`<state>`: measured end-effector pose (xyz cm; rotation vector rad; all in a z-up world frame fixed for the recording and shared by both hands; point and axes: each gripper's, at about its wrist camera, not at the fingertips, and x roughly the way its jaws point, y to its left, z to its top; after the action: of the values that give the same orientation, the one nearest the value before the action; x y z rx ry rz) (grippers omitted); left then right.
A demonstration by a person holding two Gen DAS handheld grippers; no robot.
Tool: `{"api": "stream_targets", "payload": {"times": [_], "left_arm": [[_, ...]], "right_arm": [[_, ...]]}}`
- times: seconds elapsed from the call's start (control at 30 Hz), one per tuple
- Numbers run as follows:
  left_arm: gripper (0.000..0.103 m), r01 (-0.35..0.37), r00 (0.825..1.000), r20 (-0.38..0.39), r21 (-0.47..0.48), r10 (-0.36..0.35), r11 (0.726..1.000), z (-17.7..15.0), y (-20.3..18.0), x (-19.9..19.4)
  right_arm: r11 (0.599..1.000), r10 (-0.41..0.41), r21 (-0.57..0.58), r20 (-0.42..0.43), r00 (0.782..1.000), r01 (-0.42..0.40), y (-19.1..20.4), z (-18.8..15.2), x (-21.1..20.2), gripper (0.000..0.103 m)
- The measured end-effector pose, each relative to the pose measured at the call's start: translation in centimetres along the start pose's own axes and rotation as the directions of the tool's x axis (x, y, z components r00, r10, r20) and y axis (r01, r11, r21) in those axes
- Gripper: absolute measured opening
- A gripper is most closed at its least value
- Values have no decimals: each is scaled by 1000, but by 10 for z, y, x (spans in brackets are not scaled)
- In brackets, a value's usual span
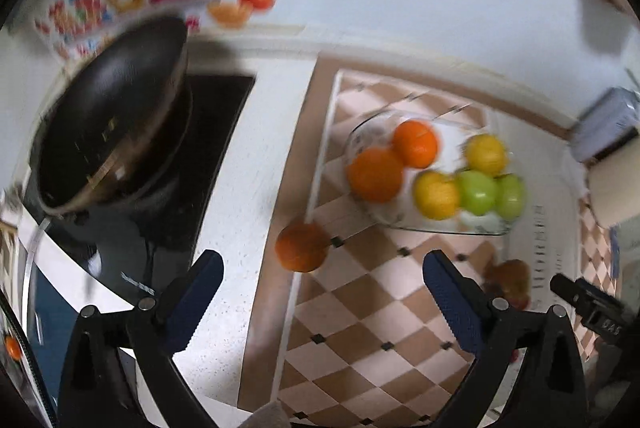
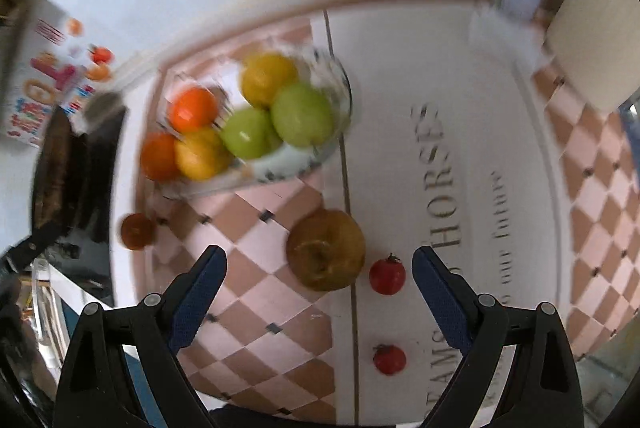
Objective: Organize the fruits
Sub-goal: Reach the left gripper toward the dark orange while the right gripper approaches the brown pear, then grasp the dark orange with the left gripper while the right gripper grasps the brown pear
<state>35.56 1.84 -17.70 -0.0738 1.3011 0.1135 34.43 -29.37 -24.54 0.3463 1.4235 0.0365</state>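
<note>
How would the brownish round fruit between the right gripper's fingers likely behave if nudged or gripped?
The brownish fruit looks round, so a nudge would probably roll it toward the small red fruit. Its mottled skin hints at softness; the open right gripper should likely close gently.

Left wrist view: looks down from high over the worktop, pan (image 1: 116, 116) at left.
Right wrist view: looks down, further right.
Shared: glass bowl (image 1: 362, 136) (image 2: 340, 84) of fruit on checked cloth (image 1: 360, 308) (image 2: 256, 268).

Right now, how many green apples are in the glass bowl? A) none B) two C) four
B: two green apples sit side by side in the glass bowl, next to the yellow and orange fruit.
</note>
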Motion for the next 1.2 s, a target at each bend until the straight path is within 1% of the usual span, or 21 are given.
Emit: {"api": "stream_targets", "payload": {"times": [0.13,0.23,0.4,0.47,0.5,0.53,0.57,0.6,0.63,0.67,0.7,0.87,1.0,1.1,1.2], "left_arm": [[102,-25,993,-116,-58,19,998,3,21,47],[102,-30,985,-173,-75,16,997,3,29,76],[102,-40,969,-245,-40,29,998,5,23,115],[102,-24,961,-276,-36,14,999,3,19,131],[96,-14,959,-283,-32,4,999,3,17,136],[92,-4,959,-283,-25,-3,1000,2,14,140],[86,-1,960,-278,-18,-4,1000,3,11,143],[77,0,963,-270,-12,-4,1000,3,9,144],[70,5,964,-265,-10,-7,1000,3,8,145],[58,-5,965,-263,-5,3,1000,3,7,146],[54,-13,967,-256,0,13,1000,2,6,146],[53,-25,973,-227,37,32,999,-3,-1,142],[53,-12,979,-202,37,19,999,-5,-7,131],[53,36,984,-177,25,-31,999,-3,-14,109],[53,99,987,-128,24,-95,995,5,-22,77]], "right_arm": [[1000,-12,8,-62,998,13,-4,3,41,96],[1000,-29,-1,-91,995,29,-1,4,59,94],[999,-46,-27,-128,991,43,7,4,75,87],[999,-48,-32,-138,989,44,10,5,80,86],[998,-50,-36,-144,988,46,12,6,82,84],[998,-50,-37,-149,988,45,13,7,84,81],[998,-49,-36,-154,987,43,13,7,86,80],[998,-49,-38,-157,986,43,14,7,87,77],[998,-58,-44,-155,986,52,15,8,88,74],[997,-65,-48,-153,986,58,18,8,90,73],[997,-72,-52,-150,986,65,18,8,91,69],[995,-71,-75,-144,987,60,17,9,91,69],[995,-72,-82,-132,989,61,20,7,86,68],[998,-31,-65,-113,993,24,19,8,72,68],[999,37,-25,-82,996,-39,17,16,50,68]]}}
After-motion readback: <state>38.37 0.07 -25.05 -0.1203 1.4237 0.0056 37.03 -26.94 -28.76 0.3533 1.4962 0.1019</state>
